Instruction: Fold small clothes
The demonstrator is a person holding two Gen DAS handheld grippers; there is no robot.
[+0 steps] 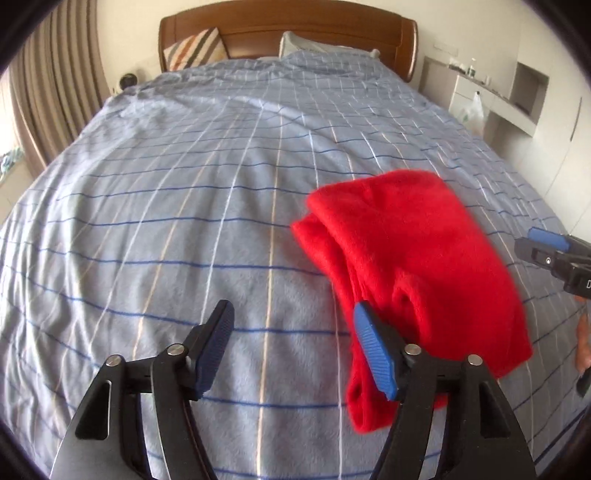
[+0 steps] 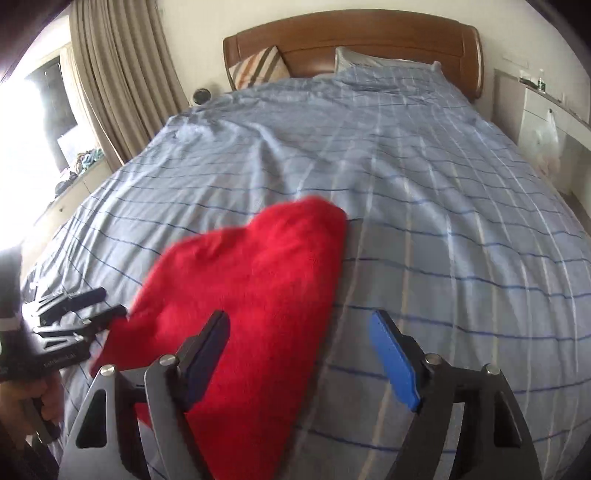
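A small red fleece garment (image 1: 413, 258) lies bunched and partly folded on the blue checked bedcover (image 1: 184, 221). My left gripper (image 1: 293, 319) is open, with only bedcover between its fingers. Its right blue pad (image 1: 373, 350) sits against the garment's left edge. In the right wrist view the red garment (image 2: 258, 280) spreads under and past the dark left finger (image 2: 207, 350) of my right gripper (image 2: 299, 330). That gripper is open, its pads pressing on nothing. Each gripper shows at the edge of the other view: the right gripper (image 1: 550, 254) and the left gripper (image 2: 81, 306).
A wooden headboard (image 1: 295, 22) with a striped cushion (image 1: 195, 48) and a pillow (image 1: 317, 46) is at the far end of the bed. Beige curtains (image 2: 122, 74) and a cluttered sill (image 2: 77, 166) are on the left. A white shelf unit (image 1: 498, 96) with a plastic bag (image 1: 472, 110) is on the right.
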